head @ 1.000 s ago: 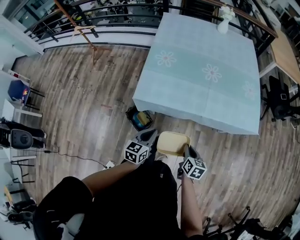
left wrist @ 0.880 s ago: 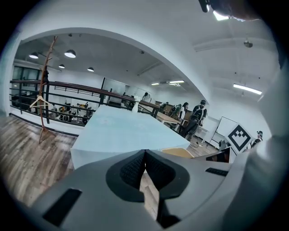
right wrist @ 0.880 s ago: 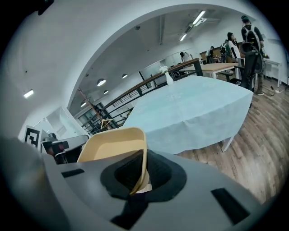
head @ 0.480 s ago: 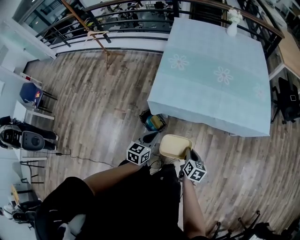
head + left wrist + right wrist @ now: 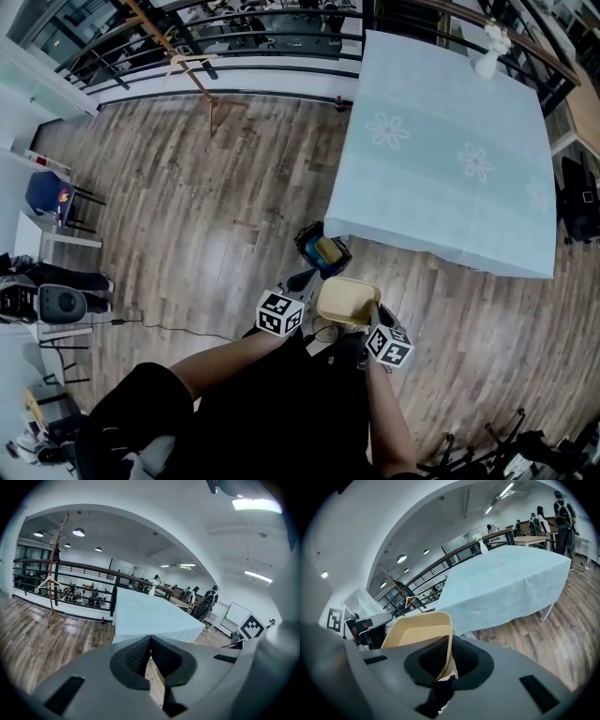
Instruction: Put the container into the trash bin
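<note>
A tan shallow container [image 5: 347, 300] hangs over the wooden floor, its rim pinched in my right gripper [image 5: 373, 314]. In the right gripper view the container [image 5: 423, 631] stands on edge between the shut jaws. The small dark trash bin [image 5: 322, 250], with something yellow inside, sits on the floor at the table's near corner, just ahead of the container. My left gripper [image 5: 298, 281] is beside the container on its left, jaws shut on nothing; in its own view the pads [image 5: 140, 656] meet.
A large table with a pale blue flowered cloth [image 5: 450, 159] fills the upper right, a white vase [image 5: 487, 58] at its far edge. A wooden coat stand [image 5: 178, 56] and black railing [image 5: 262, 28] are behind. A cable [image 5: 169, 326] runs across the floor at left.
The view has moved forward and left: the table and trash bin have shifted right and closer to the container. Both grippers keep the same hold and spacing.
</note>
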The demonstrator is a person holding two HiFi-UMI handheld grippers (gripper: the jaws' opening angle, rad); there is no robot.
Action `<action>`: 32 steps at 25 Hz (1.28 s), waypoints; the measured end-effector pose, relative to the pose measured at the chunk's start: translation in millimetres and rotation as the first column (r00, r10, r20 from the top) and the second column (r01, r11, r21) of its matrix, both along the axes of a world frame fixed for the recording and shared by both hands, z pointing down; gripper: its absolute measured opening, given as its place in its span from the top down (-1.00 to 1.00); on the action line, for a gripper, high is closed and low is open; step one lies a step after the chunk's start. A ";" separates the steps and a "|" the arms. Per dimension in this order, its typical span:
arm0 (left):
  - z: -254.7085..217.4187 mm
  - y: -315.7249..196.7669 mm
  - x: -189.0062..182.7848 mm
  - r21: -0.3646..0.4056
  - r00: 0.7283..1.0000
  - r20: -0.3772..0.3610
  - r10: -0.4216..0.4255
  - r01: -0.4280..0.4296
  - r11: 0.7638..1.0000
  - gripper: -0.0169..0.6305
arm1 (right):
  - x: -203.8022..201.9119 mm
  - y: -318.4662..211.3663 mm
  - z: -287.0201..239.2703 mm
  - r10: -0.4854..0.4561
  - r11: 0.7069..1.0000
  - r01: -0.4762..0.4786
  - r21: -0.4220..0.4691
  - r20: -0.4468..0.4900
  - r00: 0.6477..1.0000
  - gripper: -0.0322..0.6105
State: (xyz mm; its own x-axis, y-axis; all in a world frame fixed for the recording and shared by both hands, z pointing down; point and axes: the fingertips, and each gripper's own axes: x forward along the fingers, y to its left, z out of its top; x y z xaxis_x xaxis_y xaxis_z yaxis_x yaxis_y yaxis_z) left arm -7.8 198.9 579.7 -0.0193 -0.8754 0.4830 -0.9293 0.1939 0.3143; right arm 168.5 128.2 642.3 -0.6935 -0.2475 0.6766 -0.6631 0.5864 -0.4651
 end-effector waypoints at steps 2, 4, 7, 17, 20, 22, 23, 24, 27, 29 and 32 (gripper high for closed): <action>6.3 8.1 -31.6 0.003 0.999 -0.034 0.013 -0.013 1.000 0.91 | -27.1 9.7 4.9 0.039 0.999 -0.039 -0.004 -0.015 0.999 0.77; 14.5 15.7 -61.9 0.000 0.997 -0.072 0.031 -0.031 1.000 0.91 | -52.3 19.6 11.5 0.101 0.995 -0.101 -0.017 -0.023 0.995 0.77; 22.6 22.2 -100.9 0.004 0.993 -0.084 0.085 -0.085 0.996 0.91 | -88.1 33.7 25.0 0.195 0.980 -0.196 -0.037 -0.033 0.980 0.77; 61.6 24.3 -158.5 -0.039 0.973 -0.117 0.198 -0.204 0.978 0.91 | -148.5 51.1 101.7 0.383 0.912 -0.394 -0.113 -0.108 0.917 0.77; 72.3 14.4 -161.1 -0.035 0.966 -0.119 0.228 -0.234 0.972 0.91 | -155.4 31.8 128.0 0.403 0.900 -0.417 -0.125 -0.123 0.907 0.77; 80.7 11.7 -161.1 -0.044 0.962 -0.116 0.246 -0.252 0.967 0.91 | -158.1 23.6 144.8 0.407 0.897 -0.424 -0.127 -0.140 0.903 0.77; 84.7 10.2 -162.3 -0.050 0.961 -0.118 0.251 -0.259 0.965 0.91 | -159.5 19.9 153.1 0.412 0.894 -0.430 -0.127 -0.145 0.900 0.77; 88.4 8.7 -164.2 -0.056 0.959 -0.122 0.256 -0.264 0.963 0.91 | -161.0 16.6 161.6 0.422 0.889 -0.440 -0.128 -0.147 0.895 0.77; 98.4 6.7 -171.6 -0.066 0.956 -0.130 0.264 -0.274 0.960 0.91 | -165.0 14.1 189.7 0.462 0.863 -0.481 -0.153 -0.146 0.875 0.77; 106.5 4.7 -175.9 -0.075 0.959 -0.127 0.254 -0.265 0.961 0.91 | -168.4 14.1 208.3 0.453 0.865 -0.474 -0.163 -0.154 0.878 0.77; 118.9 0.9 -181.5 -0.089 0.962 -0.140 0.235 -0.248 0.965 0.91 | -173.9 15.2 231.5 0.427 0.877 -0.454 -0.156 -0.182 0.886 0.77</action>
State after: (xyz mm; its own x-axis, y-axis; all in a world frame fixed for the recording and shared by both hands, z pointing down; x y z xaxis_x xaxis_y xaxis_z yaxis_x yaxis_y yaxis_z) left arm -189.3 199.8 698.7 0.2538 -0.7910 0.5567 -0.9063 0.0067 0.4226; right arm -5.4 143.3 873.9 -0.4391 -0.3635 0.8216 -0.8972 0.1289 -0.4224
